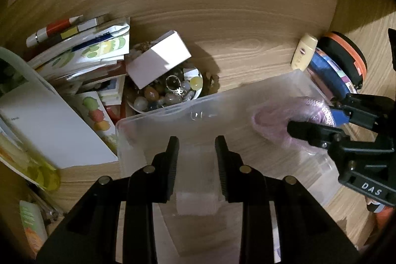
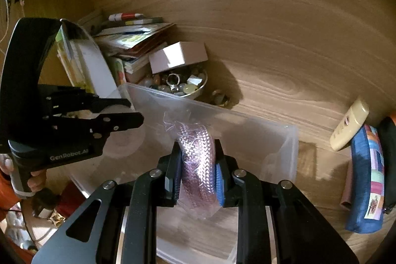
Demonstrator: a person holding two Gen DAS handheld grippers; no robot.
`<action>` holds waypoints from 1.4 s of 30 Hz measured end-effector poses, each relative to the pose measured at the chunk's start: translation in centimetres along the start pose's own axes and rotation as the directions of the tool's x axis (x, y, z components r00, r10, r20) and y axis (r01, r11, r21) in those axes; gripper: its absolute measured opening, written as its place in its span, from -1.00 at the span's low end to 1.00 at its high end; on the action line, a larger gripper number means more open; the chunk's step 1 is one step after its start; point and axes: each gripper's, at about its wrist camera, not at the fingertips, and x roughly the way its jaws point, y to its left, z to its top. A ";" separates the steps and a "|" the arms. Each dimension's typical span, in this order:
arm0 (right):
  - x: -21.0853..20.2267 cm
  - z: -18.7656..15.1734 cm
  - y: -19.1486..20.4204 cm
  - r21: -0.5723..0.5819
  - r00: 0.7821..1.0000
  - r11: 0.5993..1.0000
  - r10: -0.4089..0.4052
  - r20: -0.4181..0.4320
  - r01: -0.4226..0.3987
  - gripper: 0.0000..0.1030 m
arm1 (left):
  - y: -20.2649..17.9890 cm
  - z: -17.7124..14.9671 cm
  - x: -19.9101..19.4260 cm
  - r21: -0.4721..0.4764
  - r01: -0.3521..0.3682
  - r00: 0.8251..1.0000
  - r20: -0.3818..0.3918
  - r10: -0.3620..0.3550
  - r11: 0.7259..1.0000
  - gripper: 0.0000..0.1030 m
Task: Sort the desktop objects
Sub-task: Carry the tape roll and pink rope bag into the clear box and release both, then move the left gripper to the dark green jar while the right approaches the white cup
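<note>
A clear plastic box stands on the wooden desk below both grippers. My right gripper is shut on a coiled pink braided cable in a clear bag, held over the box's right part. My left gripper hangs over the box's left part. Its pads press on a translucent whitish roll, which looks like tape.
Behind the box stand a bowl of polished stones with a ring, a small white box and a pile of booklets. At right lie a cream tube, a blue pouch and an orange-rimmed case.
</note>
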 end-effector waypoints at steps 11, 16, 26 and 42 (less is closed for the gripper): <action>0.2 -0.9 1.6 -0.022 0.997 0.999 0.026 -0.073 -0.028 -0.29 | -0.8 -0.6 -1.2 0.041 -0.015 1.000 -0.002 0.015 0.999 -0.43; -1.8 -1.3 2.5 -0.051 0.999 0.999 0.004 -0.033 -0.006 0.01 | -1.5 -0.9 -2.2 0.053 -0.001 1.000 -0.006 0.002 0.999 -0.41; -7.9 -2.5 4.2 -0.087 0.995 0.993 -0.071 0.073 0.077 0.49 | -2.6 -2.3 -7.8 0.074 -0.045 0.995 0.096 0.038 0.996 0.26; -15.0 -6.2 8.2 -0.087 0.949 0.965 -0.222 0.225 0.246 1.00 | -0.4 -7.5 -15.6 0.018 -0.084 0.984 0.158 0.080 0.996 0.87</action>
